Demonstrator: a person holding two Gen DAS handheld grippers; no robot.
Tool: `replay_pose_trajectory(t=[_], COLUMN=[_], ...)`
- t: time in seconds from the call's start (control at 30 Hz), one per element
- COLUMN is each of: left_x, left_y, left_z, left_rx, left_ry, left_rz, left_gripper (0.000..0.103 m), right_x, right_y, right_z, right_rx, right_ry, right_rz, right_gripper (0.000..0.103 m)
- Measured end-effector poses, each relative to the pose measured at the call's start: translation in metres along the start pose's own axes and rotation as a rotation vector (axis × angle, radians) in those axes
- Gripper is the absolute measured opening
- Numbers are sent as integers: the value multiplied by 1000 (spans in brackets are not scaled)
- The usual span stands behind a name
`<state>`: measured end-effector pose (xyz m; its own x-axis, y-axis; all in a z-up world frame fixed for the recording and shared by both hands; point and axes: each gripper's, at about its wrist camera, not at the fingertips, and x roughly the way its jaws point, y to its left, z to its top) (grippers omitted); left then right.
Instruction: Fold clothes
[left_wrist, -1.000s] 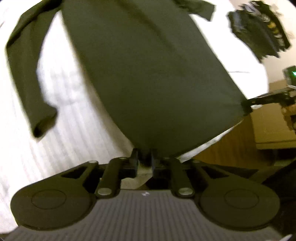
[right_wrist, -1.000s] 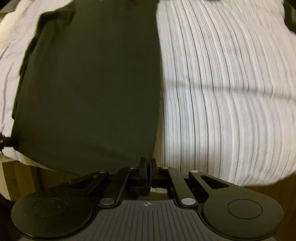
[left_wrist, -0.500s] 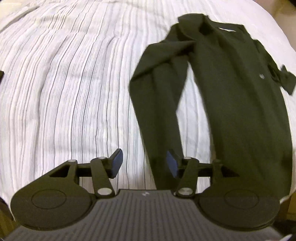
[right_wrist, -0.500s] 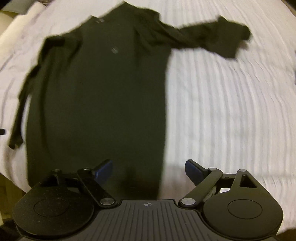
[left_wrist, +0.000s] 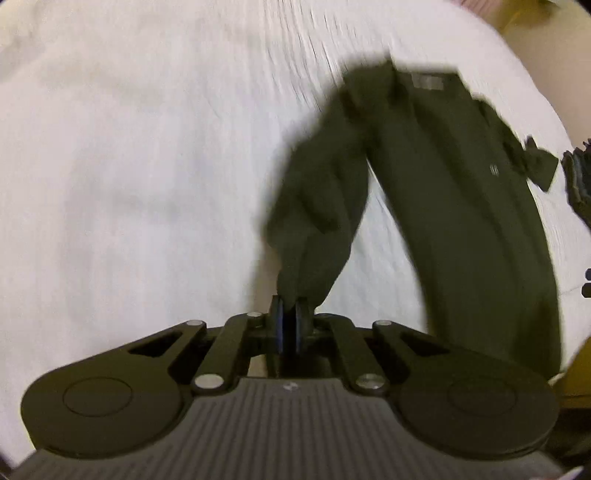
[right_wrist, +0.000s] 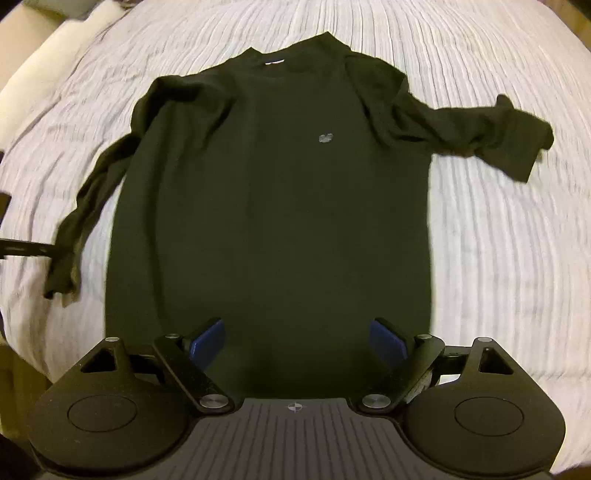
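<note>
1. We see a dark long-sleeved shirt lying face up on the striped white bed, collar at 12 o'clock and hem at 6 o'clock.
2. Our left claw is pressed together, pinching the cuff end of one sleeve, which rises from the claw toward 1 o'clock; this view is blurred.
3. Our right claw is spread wide above the hem, gripping nothing, blue pads showing.
4. The other sleeve stretches toward 2 o'clock, bunched at the cuff.
5. A small pale logo marks the chest.
</note>
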<state>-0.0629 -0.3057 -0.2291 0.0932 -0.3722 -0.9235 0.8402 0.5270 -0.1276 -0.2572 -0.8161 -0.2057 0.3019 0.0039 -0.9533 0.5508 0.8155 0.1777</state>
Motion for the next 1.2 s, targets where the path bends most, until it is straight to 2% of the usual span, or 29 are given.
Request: replay_pose_trajectory(t=[0.07,0.1,0.2,0.3,0.4,0.57,0.73,0.8,0.83,0.87,0.93,1.07,1.2], left_x=[-44,-65,-103,-124,-118,-88,-60,-58,-56,-53,-43,-17,8], left_y=[32,52,111,132,139,167,208,214,215,212,205,187,185], left_z=[18,26,44,47,40,38,40,38,36,33,26,10,0], left_rx=[49,30,-41,24,62,18,-87,-124,-131,-124,-76,51,122], left_ry=[-97,-133,-153,-131,-98,-65,-61,-73,-74,-65,-35,37,84], left_rz=[87,103,31,6,-1,26,145,148,139,124,132,184,247], left_gripper=[3,3,3,3,3,0,0,3,12,31,43,43,38], right_x=[1,2,12,19,23,29,26,21,19,16,13,14,14], right_y=[20,32,66,99,125,140,137,133,131,130,128,125,126], right_z=[5,9,24,37,44,45,40,37,35,34,32,30,30], right_rx=[13,14,-12,-65,-117,-139,-105,-79,-65,-51,-26,22,36], right_ry=[-11,-20,-31,-36,-42,-19,-7,-3,-4,-5,-8,-4,1], right_rz=[1,8,37,67,86,76,39,22,16,12,8,11,4], right_gripper=[88,88,88,88,88,88,88,88,88,88,89,89,88])
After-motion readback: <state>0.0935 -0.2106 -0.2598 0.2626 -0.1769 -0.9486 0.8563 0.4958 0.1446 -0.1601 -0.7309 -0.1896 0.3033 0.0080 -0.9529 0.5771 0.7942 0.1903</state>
